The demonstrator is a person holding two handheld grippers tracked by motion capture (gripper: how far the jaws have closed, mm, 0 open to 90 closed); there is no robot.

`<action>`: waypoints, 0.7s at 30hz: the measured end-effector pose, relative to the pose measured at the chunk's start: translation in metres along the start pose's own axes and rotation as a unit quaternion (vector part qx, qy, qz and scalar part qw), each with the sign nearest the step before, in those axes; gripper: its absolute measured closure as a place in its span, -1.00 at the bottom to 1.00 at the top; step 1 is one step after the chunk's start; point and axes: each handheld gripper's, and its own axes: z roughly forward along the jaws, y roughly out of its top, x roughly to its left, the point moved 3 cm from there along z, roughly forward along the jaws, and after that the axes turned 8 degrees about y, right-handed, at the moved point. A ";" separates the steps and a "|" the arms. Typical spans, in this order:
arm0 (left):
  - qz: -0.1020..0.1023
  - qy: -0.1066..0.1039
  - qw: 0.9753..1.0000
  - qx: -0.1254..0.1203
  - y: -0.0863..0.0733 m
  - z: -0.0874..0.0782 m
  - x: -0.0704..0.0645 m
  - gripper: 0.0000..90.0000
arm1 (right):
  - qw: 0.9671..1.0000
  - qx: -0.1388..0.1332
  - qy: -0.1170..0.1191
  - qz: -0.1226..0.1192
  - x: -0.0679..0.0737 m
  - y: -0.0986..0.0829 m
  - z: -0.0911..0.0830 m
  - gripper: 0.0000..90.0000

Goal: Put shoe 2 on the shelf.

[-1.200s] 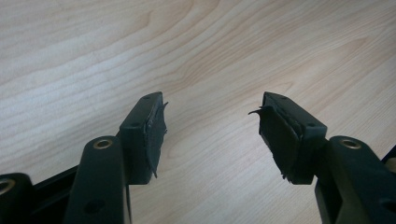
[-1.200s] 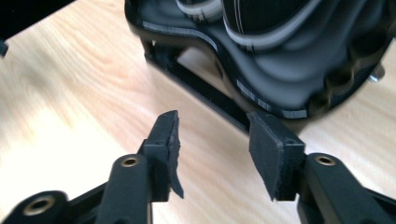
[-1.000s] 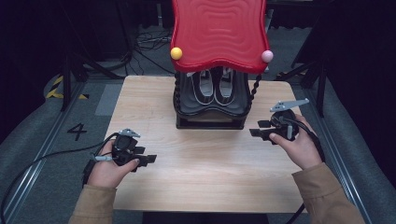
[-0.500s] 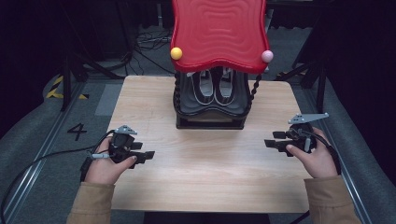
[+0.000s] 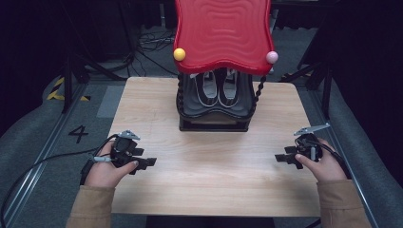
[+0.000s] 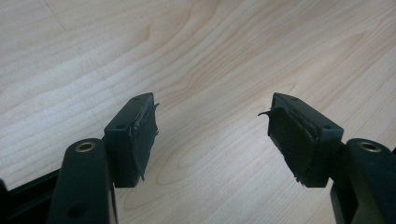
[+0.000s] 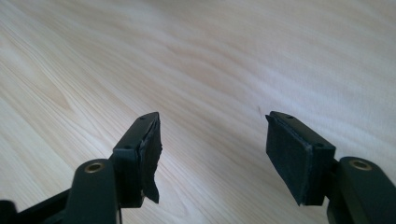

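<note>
over the near left part of the pale wooden table (image 5: 209,161), the left claw (image 5: 148,162) hovered, jaws spread wide with bare wood between them. across from it the right claw (image 5: 280,158) sat at the near right side, jaws spread too, gripping nothing. well ahead of both claws, between them, stood the black two-tier shoe rack with a wavy red plastic top (image 5: 221,33), a pair of black-and-white sneakers (image 5: 217,88) tucked inside.

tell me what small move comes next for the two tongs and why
Probably bring both forward toward the shoe rack. The left tongs and right tongs are open, empty, low over the bare table, apart from the shoes.
</note>
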 end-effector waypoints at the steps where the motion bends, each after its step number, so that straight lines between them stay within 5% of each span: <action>1: 0.000 -0.003 1.000 0.005 -0.001 0.002 0.000 -0.26 | 1.000 0.009 -0.001 0.000 -0.001 -0.002 0.003 -0.19; 11: 0.012 -0.006 0.999 0.032 -0.005 0.011 -0.001 -0.27 | 0.998 0.065 0.003 -0.007 0.002 -0.009 0.023 -0.23; 21: 0.017 -0.010 0.999 0.048 -0.008 0.017 -0.002 -0.28 | 0.992 0.119 0.004 -0.029 0.008 -0.016 0.035 -0.26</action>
